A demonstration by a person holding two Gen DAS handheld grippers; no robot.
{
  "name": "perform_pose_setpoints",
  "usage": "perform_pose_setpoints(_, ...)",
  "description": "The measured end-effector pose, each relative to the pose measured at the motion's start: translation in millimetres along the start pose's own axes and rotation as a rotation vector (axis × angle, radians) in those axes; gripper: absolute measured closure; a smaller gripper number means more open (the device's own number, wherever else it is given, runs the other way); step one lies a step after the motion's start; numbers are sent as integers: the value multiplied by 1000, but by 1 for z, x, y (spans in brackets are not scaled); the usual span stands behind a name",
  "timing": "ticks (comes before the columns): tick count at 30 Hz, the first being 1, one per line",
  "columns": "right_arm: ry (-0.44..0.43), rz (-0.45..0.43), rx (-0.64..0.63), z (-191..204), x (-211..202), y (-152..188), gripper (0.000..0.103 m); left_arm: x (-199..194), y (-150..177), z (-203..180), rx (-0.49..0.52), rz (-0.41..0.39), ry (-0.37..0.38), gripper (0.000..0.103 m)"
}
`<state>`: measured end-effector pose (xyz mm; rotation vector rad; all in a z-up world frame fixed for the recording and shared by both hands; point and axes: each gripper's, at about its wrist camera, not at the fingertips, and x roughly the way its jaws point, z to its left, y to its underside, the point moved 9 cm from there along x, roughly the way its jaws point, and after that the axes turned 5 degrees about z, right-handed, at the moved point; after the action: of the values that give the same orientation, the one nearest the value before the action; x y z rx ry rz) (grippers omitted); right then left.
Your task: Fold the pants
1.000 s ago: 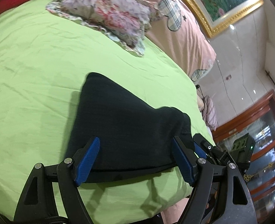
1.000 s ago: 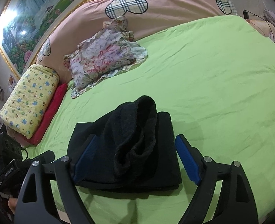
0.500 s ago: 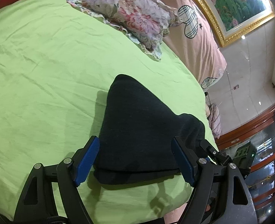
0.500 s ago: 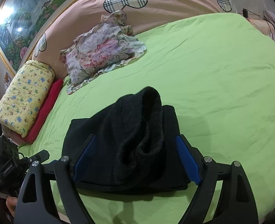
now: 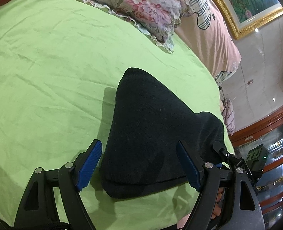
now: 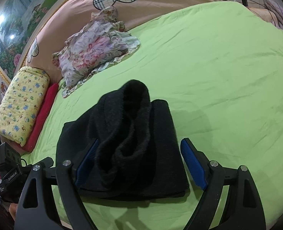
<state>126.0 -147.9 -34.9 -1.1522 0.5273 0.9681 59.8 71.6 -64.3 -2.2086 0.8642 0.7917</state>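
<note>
The black pants (image 5: pixel 151 134) lie folded into a thick bundle on the green bed sheet (image 5: pixel 45 76). In the right wrist view the pants (image 6: pixel 126 143) show a bulging rolled fold on top. My left gripper (image 5: pixel 139 164) is open, its blue pads on either side of the bundle's near edge, holding nothing. My right gripper (image 6: pixel 141 163) is open too, straddling the bundle's near end from the other side. The right gripper's body (image 5: pixel 237 164) shows past the pants in the left wrist view.
A floral pillow (image 6: pixel 95 51) lies at the head of the bed. A yellow patterned roll (image 6: pixel 20 105) and a red cushion (image 6: pixel 43 115) lie at the left. A pink headboard (image 5: pixel 208 28) and a wooden cabinet (image 5: pixel 271 153) stand beyond the bed's edge.
Both grippers have stayed open over the pants. The left wrist view has swung so the bundle sits more to the right and nearer; the right wrist view has moved slightly closer.
</note>
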Motion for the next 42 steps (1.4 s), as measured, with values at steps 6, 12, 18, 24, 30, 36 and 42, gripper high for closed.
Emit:
perform_pose_setpoints(6, -7, -6, -9, -1, 4, -2, 18, 12, 0, 0, 0, 26, -15, 23)
perform_pose_setpoints(12, -18, -1, -19, -3, 8, 0, 18, 24, 0, 0, -1, 42, -31, 23)
perform_pose_setpoints(18, -70, 16, 15, -10, 12, 3, 19, 36, -4, 0, -14, 60, -36, 23)
perform_pose_setpoints(24, -147, 42, 66, -20, 17, 11, 29, 46, -5, 0, -9, 74, -49, 22)
perform_pose_setpoints(30, -188, 43, 82, -23, 17, 12, 35, 53, -6, -4, 30, 66, -86, 22)
perform_pose_setpoints(36, -195, 39, 70, -21, 16, 12, 39, 59, -7, -11, 77, 53, -119, 25)
perform_pose_setpoints(42, -195, 37, 68, -21, 15, 12, 39, 58, -8, -12, 113, 39, -127, 36)
